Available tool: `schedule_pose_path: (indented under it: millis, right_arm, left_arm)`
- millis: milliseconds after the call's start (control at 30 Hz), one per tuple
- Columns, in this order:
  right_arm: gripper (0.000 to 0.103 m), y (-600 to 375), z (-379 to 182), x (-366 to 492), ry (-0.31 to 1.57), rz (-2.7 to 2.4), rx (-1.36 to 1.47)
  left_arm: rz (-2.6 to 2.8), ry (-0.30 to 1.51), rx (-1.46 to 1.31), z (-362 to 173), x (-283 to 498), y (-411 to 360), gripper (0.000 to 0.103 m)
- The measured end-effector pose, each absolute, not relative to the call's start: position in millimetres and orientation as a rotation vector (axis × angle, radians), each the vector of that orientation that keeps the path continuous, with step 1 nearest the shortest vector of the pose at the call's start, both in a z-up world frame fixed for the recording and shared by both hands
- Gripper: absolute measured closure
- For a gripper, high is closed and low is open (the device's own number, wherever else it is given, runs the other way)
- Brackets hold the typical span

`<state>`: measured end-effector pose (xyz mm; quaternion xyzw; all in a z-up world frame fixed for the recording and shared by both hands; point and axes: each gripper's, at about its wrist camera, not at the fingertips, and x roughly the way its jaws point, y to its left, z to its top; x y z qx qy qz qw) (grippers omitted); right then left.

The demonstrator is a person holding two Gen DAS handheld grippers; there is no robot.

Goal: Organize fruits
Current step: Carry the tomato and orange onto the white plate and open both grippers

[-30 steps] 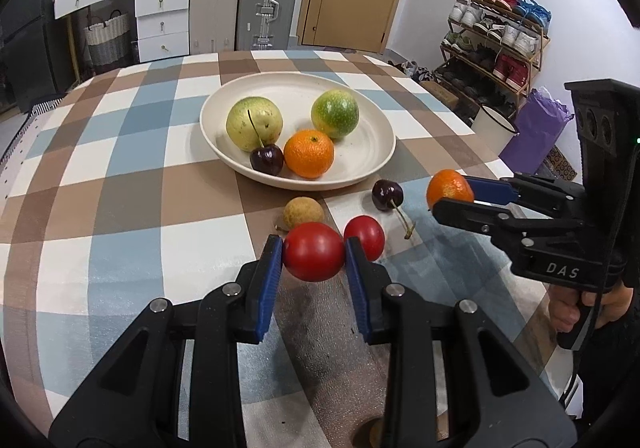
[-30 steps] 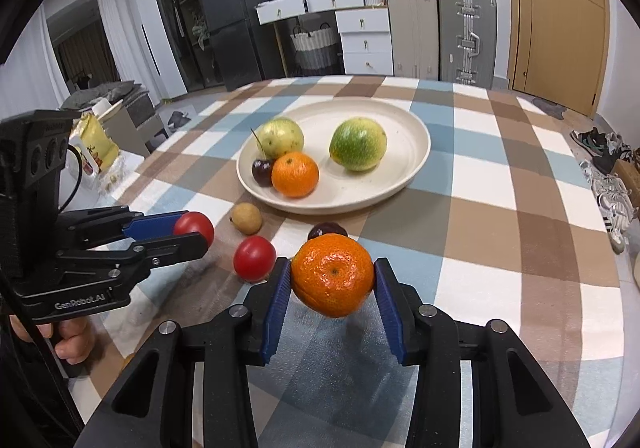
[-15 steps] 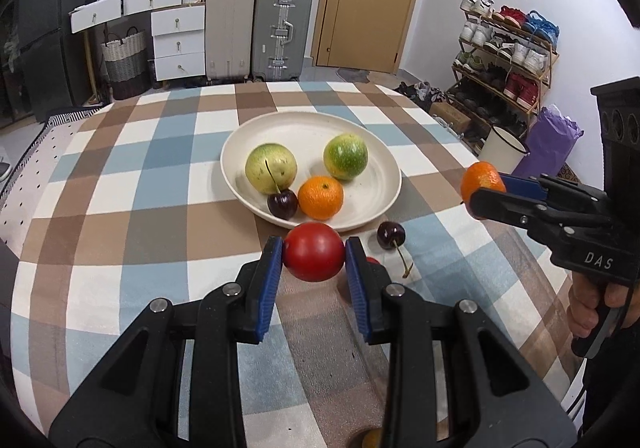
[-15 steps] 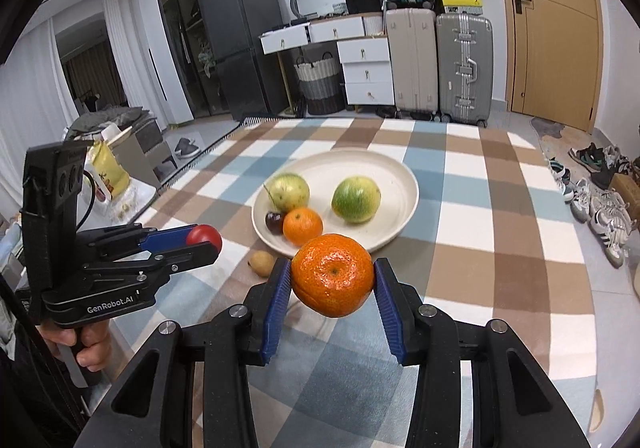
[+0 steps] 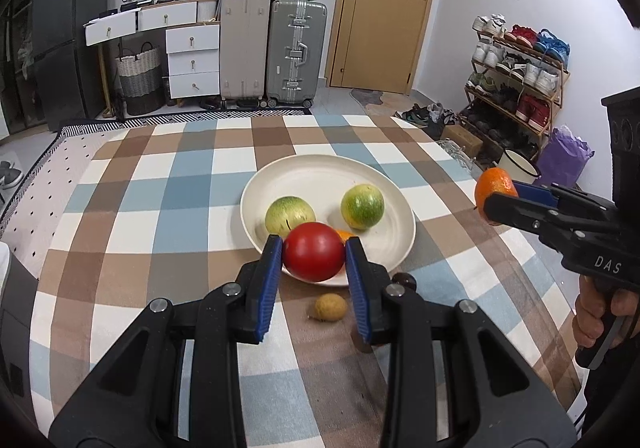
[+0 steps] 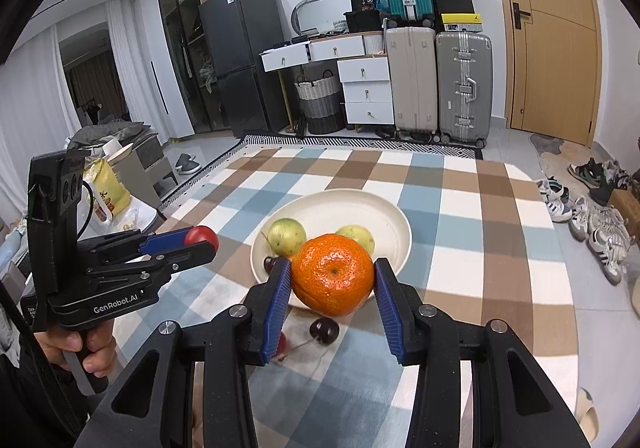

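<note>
Your desk (image 5: 120,184) carries the plate (image 5: 320,176), already holding two green fruits. You hold both loads above it: left gripper (image 5: 314,260) fingers clamp the tomato (image 5: 314,256), right gripper (image 6: 332,280) fingers clamp the orange (image 6: 332,274). Next, lower and release into the plate. Both have risen since a second ago.
</note>
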<state>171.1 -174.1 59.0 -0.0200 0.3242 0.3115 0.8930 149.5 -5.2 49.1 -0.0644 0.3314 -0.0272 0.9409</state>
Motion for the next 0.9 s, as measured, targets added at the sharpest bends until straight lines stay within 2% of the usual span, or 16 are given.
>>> schedule_pose_path:
  millis: [367, 900]
  right_arm:
    - [0.061, -164.4, 52.7, 197.5, 0.691, 0.643, -0.029]
    - [0.061, -144.6, 13.9, 229.2, 0.764, 0.654, -0.043]
  left_arm:
    - [-0.027, 0.662, -0.142, 51.9, 180.9, 6.9, 0.074]
    - [-0.06, 0.73, -0.131, 18.5, 224.8, -2.9, 0.074]
